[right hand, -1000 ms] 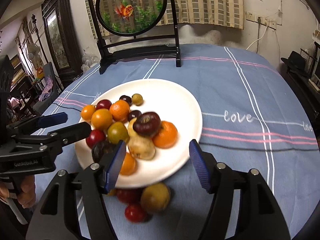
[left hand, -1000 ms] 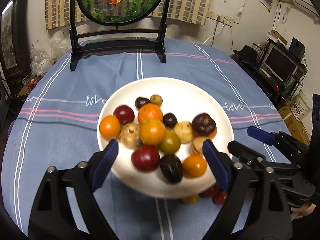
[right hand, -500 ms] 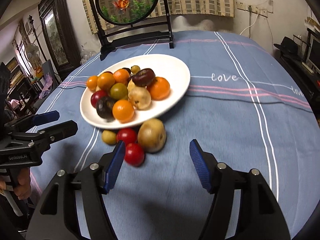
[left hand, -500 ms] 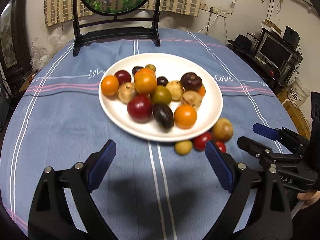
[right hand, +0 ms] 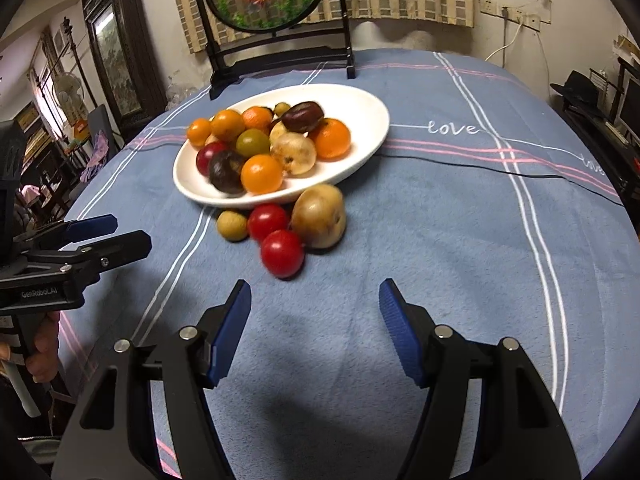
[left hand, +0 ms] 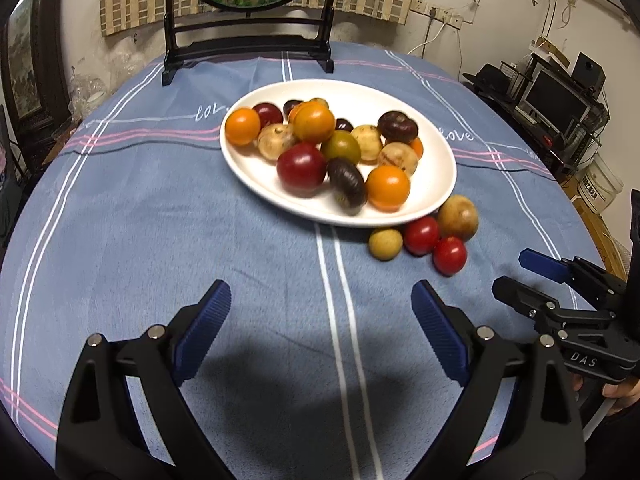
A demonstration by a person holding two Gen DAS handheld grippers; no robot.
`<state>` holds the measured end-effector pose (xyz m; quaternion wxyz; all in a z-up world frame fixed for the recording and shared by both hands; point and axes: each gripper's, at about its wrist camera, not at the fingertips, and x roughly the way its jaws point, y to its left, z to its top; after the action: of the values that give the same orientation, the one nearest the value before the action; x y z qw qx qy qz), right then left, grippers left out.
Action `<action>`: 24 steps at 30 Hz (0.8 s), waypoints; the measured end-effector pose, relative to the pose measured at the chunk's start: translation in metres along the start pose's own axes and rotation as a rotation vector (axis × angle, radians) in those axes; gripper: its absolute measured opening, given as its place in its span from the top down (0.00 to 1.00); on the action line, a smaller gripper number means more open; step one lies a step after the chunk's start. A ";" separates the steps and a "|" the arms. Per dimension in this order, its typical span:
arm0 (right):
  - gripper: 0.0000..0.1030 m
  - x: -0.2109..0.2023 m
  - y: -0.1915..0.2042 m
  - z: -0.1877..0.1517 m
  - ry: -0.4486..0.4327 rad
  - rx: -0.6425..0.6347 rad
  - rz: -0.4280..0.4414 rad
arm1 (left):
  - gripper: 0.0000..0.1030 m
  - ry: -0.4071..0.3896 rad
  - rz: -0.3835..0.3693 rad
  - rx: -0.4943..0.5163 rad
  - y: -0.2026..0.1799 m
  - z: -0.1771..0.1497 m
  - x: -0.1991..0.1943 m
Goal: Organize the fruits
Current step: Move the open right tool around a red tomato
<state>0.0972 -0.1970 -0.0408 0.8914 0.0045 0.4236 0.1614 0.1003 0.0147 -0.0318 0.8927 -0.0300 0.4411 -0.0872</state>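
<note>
Blue cloth with white and pink stripes point(left hand: 160, 216) covers the table under both my tools. The white plate point(left hand: 436, 184) sits mid-table, heaped with orange, dark red, purple-black and tan fruits point(left hand: 320, 148). Four more lie on the cloth just beside its near rim: a small yellowish fruit point(right hand: 232, 225), two red ones point(right hand: 267, 222) point(right hand: 282, 254) and a large tan one point(right hand: 319, 216), all clustered and touching or nearly so.

My right camera shows that cluster close and centred, and a dark cord point(right hand: 520, 174) lying across the cloth on the right, which my left camera does not catch. The left camera shows shelves with a monitor point(left hand: 556, 100) at the right wall; the right camera shows a dark framed cabinet point(right hand: 116, 52) on the left.

The round fish panel on its black stand point(right hand: 276, 60) is cut off at the top in the left view. Fruits at the back of the heap are half hidden behind the front ones, and several look smeared.

My left gripper point(left hand: 320, 328) hangs over bare cloth, jaws wide apart, holding nothing. My right gripper point(right hand: 314, 326) is likewise parted and empty, the nearest red fruit just beyond its tips.
</note>
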 end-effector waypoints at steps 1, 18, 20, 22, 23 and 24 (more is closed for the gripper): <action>0.35 0.002 0.002 0.000 0.005 -0.007 0.001 | 0.09 0.005 -0.001 -0.002 0.002 -0.001 0.002; 0.47 0.039 0.041 0.009 0.063 -0.149 -0.043 | 0.09 0.048 -0.014 -0.025 0.016 -0.009 0.020; 0.48 0.048 0.043 0.014 0.085 -0.147 -0.040 | 0.09 0.048 -0.013 -0.026 0.017 -0.009 0.020; 0.49 0.053 0.045 0.017 0.095 -0.142 -0.049 | 0.09 0.043 -0.008 -0.024 0.019 -0.010 0.019; 0.52 0.055 0.044 0.019 0.095 -0.135 -0.054 | 0.09 0.042 -0.006 -0.024 0.019 -0.010 0.019; 0.55 0.056 0.043 0.020 0.095 -0.128 -0.055 | 0.09 0.042 -0.005 -0.026 0.020 -0.010 0.019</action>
<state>0.1334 -0.1372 -0.0637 0.8727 -0.0717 0.4543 0.1637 0.1065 0.0309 -0.0552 0.8825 -0.0410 0.4609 -0.0844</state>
